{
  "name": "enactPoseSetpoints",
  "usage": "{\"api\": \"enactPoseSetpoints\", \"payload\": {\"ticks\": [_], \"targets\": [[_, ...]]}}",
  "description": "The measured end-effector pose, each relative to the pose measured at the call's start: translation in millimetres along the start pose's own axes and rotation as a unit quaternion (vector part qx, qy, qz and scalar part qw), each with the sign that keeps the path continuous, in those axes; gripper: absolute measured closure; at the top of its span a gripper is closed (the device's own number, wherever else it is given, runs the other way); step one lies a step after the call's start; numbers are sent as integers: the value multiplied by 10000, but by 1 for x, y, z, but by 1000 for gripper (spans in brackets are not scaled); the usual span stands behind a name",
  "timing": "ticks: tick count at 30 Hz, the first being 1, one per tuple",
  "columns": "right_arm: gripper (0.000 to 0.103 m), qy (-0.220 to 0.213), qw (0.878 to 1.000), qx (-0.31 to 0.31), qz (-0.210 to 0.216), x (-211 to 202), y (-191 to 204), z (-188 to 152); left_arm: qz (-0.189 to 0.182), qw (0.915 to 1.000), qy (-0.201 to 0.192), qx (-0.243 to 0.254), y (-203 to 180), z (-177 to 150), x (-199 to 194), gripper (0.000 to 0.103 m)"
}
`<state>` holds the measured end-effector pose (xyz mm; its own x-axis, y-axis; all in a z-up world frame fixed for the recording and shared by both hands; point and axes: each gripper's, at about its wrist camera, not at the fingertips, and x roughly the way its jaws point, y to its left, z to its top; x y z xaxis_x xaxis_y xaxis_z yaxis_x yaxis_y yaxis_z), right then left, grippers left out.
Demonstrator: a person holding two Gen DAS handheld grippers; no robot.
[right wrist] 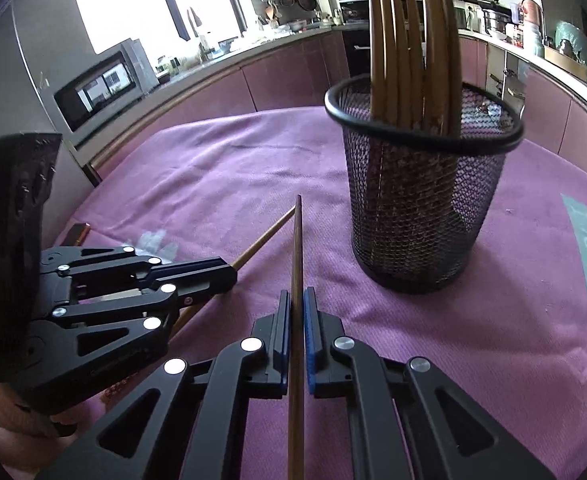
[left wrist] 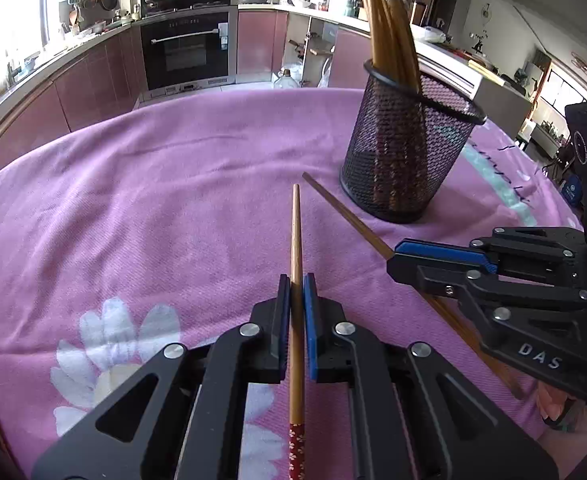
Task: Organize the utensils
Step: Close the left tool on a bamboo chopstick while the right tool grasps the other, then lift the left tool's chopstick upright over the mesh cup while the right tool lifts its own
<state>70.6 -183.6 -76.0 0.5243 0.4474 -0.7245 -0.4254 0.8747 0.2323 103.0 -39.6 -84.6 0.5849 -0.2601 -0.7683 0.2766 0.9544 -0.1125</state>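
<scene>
Mesh holder point(left wrist: 409, 148), full of chopsticks, stands upper right on your table point(left wrist: 133, 200). Your left gripper point(left wrist: 296, 292) clamps one chopstick point(left wrist: 295, 240), right gripper point(right wrist: 297, 304) another chopstick point(right wrist: 298, 248); both tips point up-frame.

Two tongs are in view, the left tongs point(left wrist: 296, 292) and the right tongs point(right wrist: 297, 308). Each pinches one chopstick, so two chopsticks are held: the left chopstick point(left wrist: 295, 232) and the right chopstick point(right wrist: 298, 248). One black mesh holder point(right wrist: 421, 200) stands on the pink-clothed bench point(left wrist: 173, 184). It holds a bundle of chopsticks point(right wrist: 413, 40), at least seven; the exact number cannot be told.
</scene>
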Motion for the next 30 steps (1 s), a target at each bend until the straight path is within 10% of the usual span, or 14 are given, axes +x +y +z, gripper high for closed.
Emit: {"api": "enactPoseSetpoints", "payload": {"ticks": [30], "targets": [[98,-1054,9940,68,268,-79,-8,3,-795,9940,-743,-142,-14,12,-76,96]]}}
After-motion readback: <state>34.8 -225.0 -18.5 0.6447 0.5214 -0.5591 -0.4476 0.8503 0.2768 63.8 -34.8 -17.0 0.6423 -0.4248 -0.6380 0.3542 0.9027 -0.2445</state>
